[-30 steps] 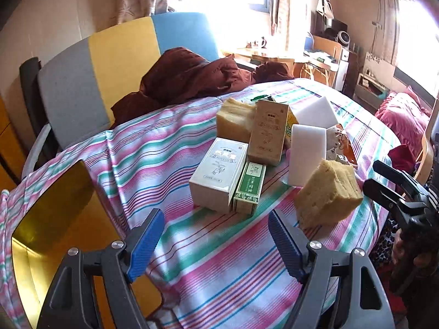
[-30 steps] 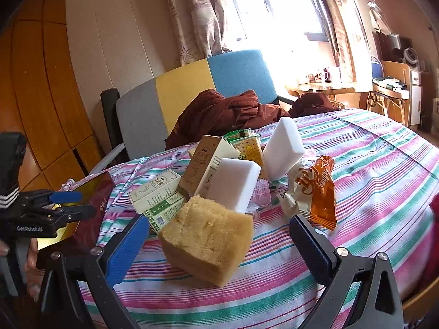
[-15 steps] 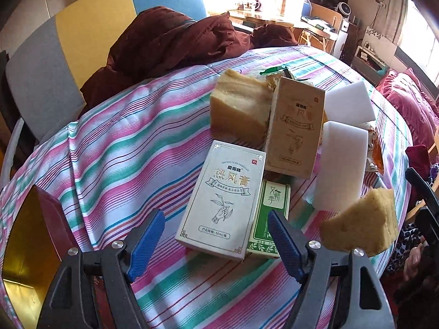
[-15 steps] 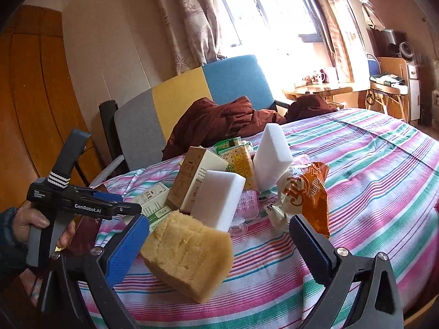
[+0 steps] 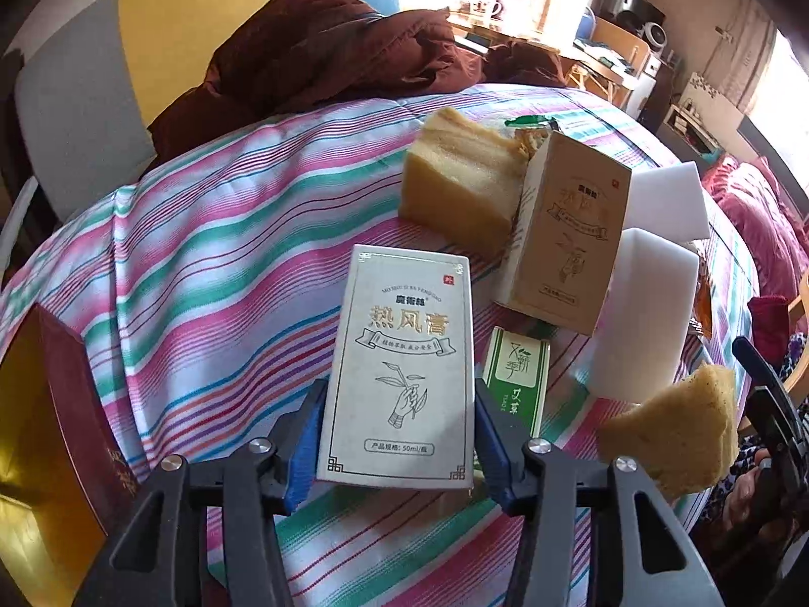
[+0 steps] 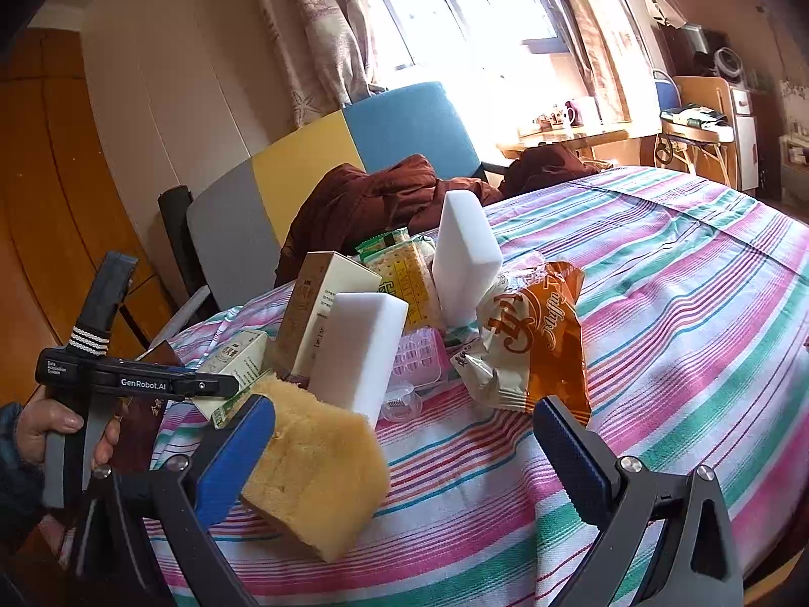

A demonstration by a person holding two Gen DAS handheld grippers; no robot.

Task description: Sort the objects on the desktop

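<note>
Two tools at work. Left tool (image 5: 397, 437) has both pads against the sides of the white ointment box (image 5: 402, 369), near edge of striped counter (image 5: 212, 253), likely for lifting. Right tool (image 6: 404, 447) gapes wide, yellow sponge (image 6: 316, 475) against its left pad, unclamped.

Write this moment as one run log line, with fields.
left gripper: around white box | right gripper: open, near yellow sponge | tablecloth: cluttered
</note>
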